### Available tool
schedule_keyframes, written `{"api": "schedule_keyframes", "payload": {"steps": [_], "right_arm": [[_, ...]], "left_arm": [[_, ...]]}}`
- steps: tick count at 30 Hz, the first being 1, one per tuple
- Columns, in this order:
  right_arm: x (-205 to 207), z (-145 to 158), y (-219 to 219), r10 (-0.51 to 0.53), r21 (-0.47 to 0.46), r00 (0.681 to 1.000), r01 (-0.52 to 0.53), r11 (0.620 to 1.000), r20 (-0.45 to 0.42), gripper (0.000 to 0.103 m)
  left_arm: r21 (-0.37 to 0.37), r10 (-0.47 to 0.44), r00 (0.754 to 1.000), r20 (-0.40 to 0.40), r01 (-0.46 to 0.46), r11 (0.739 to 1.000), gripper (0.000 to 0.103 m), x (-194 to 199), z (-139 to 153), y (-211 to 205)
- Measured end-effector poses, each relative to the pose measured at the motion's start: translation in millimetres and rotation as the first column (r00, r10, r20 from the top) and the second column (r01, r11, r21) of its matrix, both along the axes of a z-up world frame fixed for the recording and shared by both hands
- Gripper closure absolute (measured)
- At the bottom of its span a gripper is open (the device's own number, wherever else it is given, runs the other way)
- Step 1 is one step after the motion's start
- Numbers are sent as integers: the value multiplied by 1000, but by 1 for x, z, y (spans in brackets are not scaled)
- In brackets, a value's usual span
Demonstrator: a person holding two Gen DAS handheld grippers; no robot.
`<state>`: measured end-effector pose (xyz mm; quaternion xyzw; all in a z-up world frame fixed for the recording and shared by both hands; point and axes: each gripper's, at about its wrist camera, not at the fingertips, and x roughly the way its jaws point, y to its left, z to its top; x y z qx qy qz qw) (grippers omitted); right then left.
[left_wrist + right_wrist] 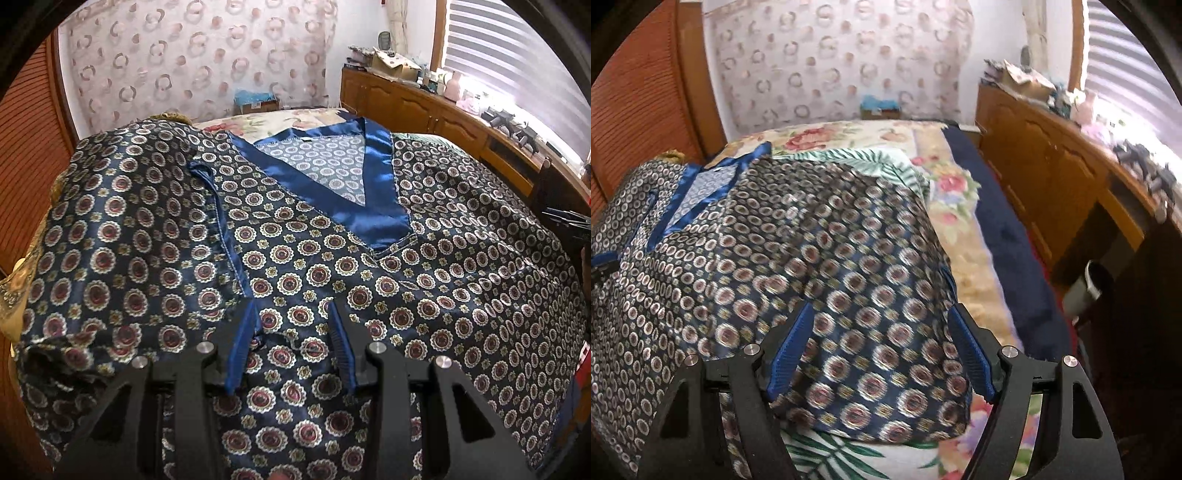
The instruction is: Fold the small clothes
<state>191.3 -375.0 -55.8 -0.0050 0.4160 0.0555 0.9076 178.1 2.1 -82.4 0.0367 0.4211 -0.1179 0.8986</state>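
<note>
The left gripper (291,328) hangs over the satin top (295,240), its blue ribbed fingers (242,347) partly apart with patterned cloth lying between them; whether the pads pinch a fold is hard to tell. The right gripper (881,350) has its fingers (790,349) spread wide above the top's right edge (849,258), gripping nothing; this view is blurred. The top is glossy navy fabric printed with round medallions, spread flat on the bed (964,266) ahead of both pairs of fingers, its plain blue V-neck band (380,192) beyond the left fingers. A leaf-print cloth (849,454) shows beneath the right fingers. A wooden cabinet (1052,177) stands to their right.
</note>
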Motion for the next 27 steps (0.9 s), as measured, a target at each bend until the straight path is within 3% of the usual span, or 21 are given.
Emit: {"api": "schedule_keyframes", "payload": {"steps": [13, 19, 21, 24, 27], "right_arm": [[-29, -13, -28, -16, 87, 998, 21, 996, -57, 35], [-39, -17, -30, -6, 111, 998, 13, 994, -63, 56], [-42, -15, -30, -12, 96, 999, 16, 995, -47, 73], [-43, -11, -28, -16, 36, 1000, 16, 999, -20, 90], [-44, -2, -26, 1, 22, 1000, -2, 1000, 17, 96]], "left_arm": [[15, -26, 1000, -7, 26, 1000, 62, 6, -7, -8], [25, -31, 1000, -3, 31, 999, 60, 4, -7, -10], [23, -30, 1000, -3, 30, 999, 59, 6, -8, -11], [18, -30, 1000, -5, 30, 999, 59, 8, -9, -11], [12, -34, 999, -7, 34, 999, 57, 8, -9, -10]]}}
